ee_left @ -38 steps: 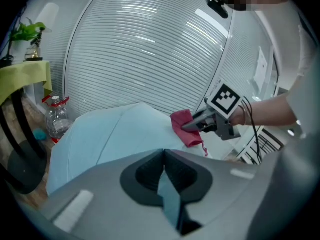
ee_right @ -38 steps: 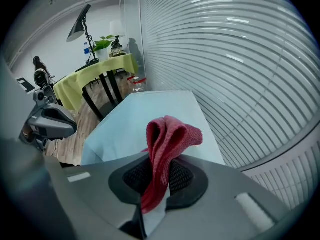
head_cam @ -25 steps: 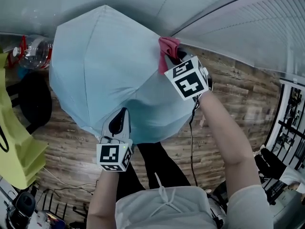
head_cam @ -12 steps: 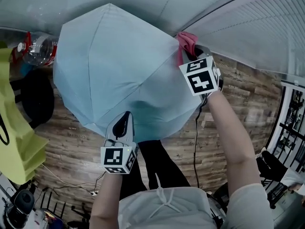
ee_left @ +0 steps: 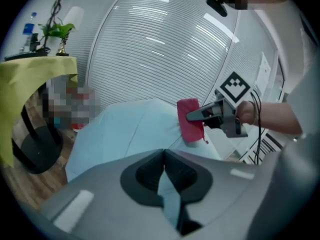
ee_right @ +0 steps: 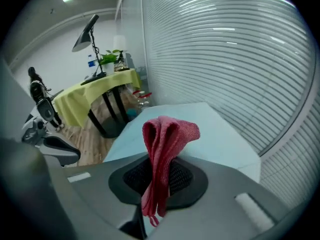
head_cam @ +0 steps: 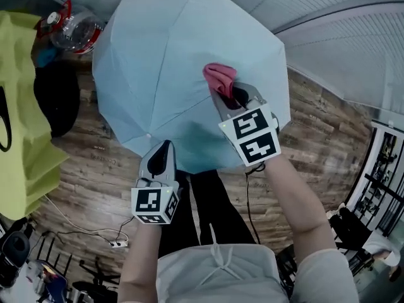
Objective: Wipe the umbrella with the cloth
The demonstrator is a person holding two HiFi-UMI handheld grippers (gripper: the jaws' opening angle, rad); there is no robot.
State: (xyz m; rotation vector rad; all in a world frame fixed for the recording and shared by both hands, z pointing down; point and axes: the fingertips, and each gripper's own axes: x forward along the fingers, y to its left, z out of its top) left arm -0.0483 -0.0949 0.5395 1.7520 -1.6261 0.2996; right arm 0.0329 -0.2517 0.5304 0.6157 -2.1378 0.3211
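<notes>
Head view, left to right.

- Far left: yellow-draped counter [head_cam: 22, 106]; a clear bottle [head_cam: 72, 30] at upper left, close to the umbrella's rim.
- Lower centre-left: left claw [head_cam: 163, 155] is closed, with a thin pleat of the pale blue canopy nipped between its jaws at the near rim. This pinch looks like the only thing holding the umbrella up.
- Centre, upper half of frame: umbrella [head_cam: 170, 62] is open, with its outer face toward the camera, held above a wood floor [head_cam: 95, 163].
- Centre-right: red cloth [head_cam: 219, 77] is folded double and clamped in the closed right claw [head_cam: 230, 96]. The fold stands out past the tips and appears to rest on the canopy.

Risks (judgement):
1. The left grip is on thin, slippery fabric. A firm stroke could pull the pleat free, and the umbrella would drop or swing.
2. The cloth is held only by its lower part, so drag may work it out of the jaws.
3. If the right claw presses too deep, its hard tips would meet the fabric instead of the cloth.
4. A swing to the left could knock the bottle.
</notes>
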